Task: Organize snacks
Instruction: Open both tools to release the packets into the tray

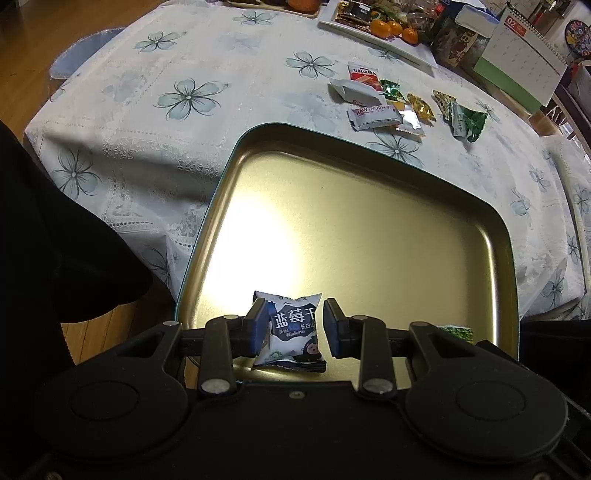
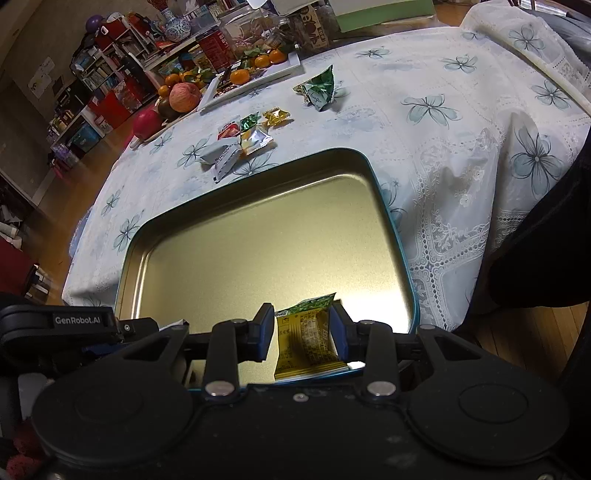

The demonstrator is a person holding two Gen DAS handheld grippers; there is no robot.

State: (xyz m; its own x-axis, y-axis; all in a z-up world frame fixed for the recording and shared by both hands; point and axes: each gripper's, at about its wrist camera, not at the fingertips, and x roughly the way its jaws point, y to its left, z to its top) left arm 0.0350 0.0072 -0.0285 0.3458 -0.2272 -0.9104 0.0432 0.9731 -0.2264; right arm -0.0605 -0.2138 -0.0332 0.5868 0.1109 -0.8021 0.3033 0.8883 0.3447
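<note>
A gold metal tray (image 1: 369, 229) with a teal rim lies on the flowered tablecloth at the table's near edge. My left gripper (image 1: 295, 314) is shut on a white and blue dried-blueberry packet (image 1: 293, 332), held upright over the tray's near end. My right gripper (image 2: 302, 314) is shut on a yellow packet with a green top (image 2: 306, 339), also over the tray (image 2: 258, 240) at its near edge. Beyond the tray lies a loose pile of wrapped snacks (image 1: 373, 118) (image 2: 240, 144), with green packets (image 1: 467, 123) (image 2: 319, 90) a little apart.
A white platter with tangerines (image 1: 391, 27) (image 2: 255, 70), boxes and a desk calendar (image 1: 524, 55) crowd the far side. An apple (image 2: 184, 96) and other fruit sit at the far left. A person's dark clothing (image 1: 55, 240) (image 2: 546, 221) borders the table.
</note>
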